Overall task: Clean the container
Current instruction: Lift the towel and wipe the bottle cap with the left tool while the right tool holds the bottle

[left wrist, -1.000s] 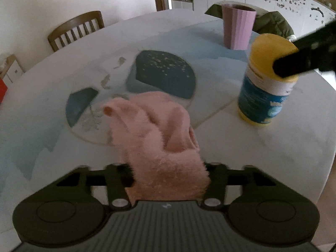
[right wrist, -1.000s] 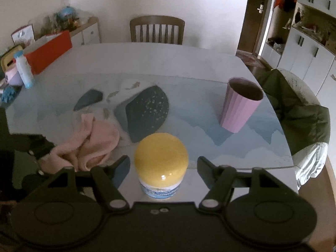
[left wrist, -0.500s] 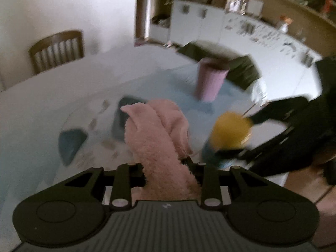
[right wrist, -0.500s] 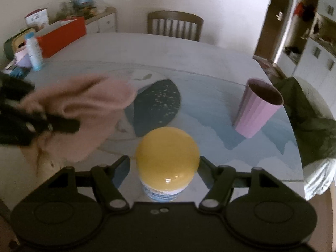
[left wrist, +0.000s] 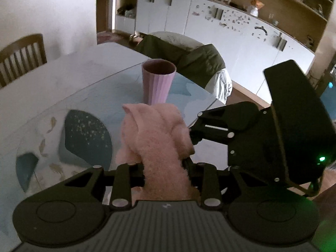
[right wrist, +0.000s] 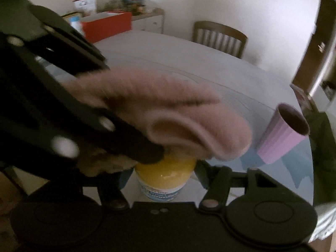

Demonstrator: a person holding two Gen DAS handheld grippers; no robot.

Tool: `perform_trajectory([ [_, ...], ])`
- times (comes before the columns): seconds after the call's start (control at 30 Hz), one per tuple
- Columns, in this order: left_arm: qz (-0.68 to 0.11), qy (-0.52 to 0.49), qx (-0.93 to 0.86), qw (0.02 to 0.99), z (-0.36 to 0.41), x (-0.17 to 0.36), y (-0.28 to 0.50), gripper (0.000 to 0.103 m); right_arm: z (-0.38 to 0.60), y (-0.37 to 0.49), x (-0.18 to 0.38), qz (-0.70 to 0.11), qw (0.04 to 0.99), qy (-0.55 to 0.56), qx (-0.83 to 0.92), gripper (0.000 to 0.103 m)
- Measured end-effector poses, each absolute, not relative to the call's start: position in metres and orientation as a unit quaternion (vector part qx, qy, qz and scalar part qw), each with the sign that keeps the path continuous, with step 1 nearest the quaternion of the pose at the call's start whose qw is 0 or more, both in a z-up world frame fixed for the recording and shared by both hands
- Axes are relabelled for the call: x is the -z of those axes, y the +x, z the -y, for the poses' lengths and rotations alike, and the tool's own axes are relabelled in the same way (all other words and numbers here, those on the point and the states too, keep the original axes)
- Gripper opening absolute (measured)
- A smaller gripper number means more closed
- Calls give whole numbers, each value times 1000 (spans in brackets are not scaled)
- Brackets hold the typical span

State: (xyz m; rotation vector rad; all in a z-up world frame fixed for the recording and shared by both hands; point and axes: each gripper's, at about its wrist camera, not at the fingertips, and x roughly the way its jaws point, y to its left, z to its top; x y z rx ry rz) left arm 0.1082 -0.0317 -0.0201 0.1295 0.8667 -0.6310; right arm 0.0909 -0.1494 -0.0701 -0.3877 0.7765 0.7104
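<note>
The yellow-lidded container (right wrist: 166,174) stands upright near the tabletop's (right wrist: 168,58) near edge, right between the fingers of the right gripper (right wrist: 161,180). Those fingers have just been closing in on it and now sit against its sides, one at the right of the lid; the left finger is mostly hidden behind cloth and the other tool, so the contact on that side is hard to read. A blue-and-white label shows below the lid, its print too blurred to read.

Over the lid comes the pink fluffy cloth (left wrist: 155,145), draped right across the top of the container and covering its far half. The left gripper (left wrist: 166,168) has the cloth clamped between its fingers, a thick wad rising out of them and folding forward. From the left wrist view the container itself is hidden behind the cloth and the black body of the right tool.

Further back toward the tabletop's right edge, a lilac ribbed cup (right wrist: 281,136) stands apart. A wooden chair (right wrist: 220,37) sits at the far edge, and a red box (right wrist: 107,27) on a sideboard beyond.
</note>
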Motion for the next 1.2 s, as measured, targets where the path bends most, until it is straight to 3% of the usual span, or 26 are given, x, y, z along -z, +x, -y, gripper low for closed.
perform_trajectory([
  [0.33,-439,2,204,875,11,16,124,29,161,99,69,-358,834,-178,-380,62],
  [0.5,-444,-60,250,858,15,-2,121,29,168,99,69,-356,827,-176,-397,62],
  [0.8,-470,-57,226,851,36,16,121,28,177,98,69,-347,817,-180,-423,62],
  [1.2,-476,-98,168,858,-13,20,131,28,184,98,70,-354,820,-159,-420,62],
])
